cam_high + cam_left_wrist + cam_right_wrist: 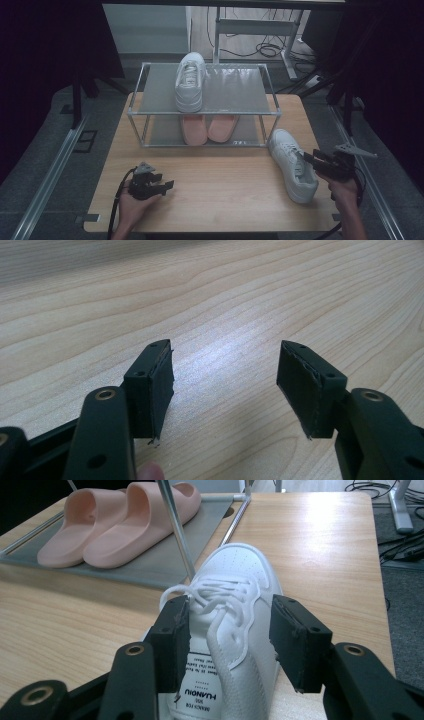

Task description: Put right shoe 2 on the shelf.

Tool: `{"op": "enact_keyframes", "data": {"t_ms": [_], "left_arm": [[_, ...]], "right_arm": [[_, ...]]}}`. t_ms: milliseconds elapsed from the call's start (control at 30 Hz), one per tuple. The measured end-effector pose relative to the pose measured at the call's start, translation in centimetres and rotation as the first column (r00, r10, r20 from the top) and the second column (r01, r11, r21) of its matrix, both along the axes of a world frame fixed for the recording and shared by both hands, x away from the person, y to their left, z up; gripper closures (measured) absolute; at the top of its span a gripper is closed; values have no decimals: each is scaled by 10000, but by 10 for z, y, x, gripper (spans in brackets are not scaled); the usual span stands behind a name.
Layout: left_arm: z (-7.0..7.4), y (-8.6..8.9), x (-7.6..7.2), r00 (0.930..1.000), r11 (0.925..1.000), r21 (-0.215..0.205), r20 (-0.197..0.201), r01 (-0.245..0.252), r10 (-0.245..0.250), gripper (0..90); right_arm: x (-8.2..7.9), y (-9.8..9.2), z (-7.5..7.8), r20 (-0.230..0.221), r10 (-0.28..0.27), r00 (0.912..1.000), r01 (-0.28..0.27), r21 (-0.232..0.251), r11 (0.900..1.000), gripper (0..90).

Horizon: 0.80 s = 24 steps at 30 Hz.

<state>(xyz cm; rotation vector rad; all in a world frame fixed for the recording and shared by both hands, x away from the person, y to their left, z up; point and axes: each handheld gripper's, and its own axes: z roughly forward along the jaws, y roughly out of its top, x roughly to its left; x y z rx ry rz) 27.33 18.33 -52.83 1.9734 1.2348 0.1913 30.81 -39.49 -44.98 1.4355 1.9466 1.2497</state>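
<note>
At the surface's (210, 200) right near edge, the white shoe (292, 165) lies loose; right tool (227, 645) straddles its tongue, jaws apart. Left tool (150, 185) rests open. Next: close, lift toward rack (145, 95).

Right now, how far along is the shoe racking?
Done: one white sneaker sits on the rack's top shelf, pink slippers below. In hand: right tool open, jaws either side of the second sneaker on the table. Left: grip it and shelve it. Left tool is open.

Dim, soft-focus pictures; glare streaks the tabletop (220, 347).
</note>
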Motion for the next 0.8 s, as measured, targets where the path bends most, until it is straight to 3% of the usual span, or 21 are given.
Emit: {"op": "enact_keyframes", "data": {"t_ms": [233, 800], "left_arm": [[-1, -1, 0, 10000, 10000, 42, -3, 44, -44, 401], [-1, -1, 0, 10000, 10000, 37, -14, 41, -41, 402]], "right_arm": [[-2, 3, -8, -141, 31, 9999, -33, -104, 9999, 500], [13, 10, -24, -646, -332, 9974, 264, -1034, 9943, 552]]}}
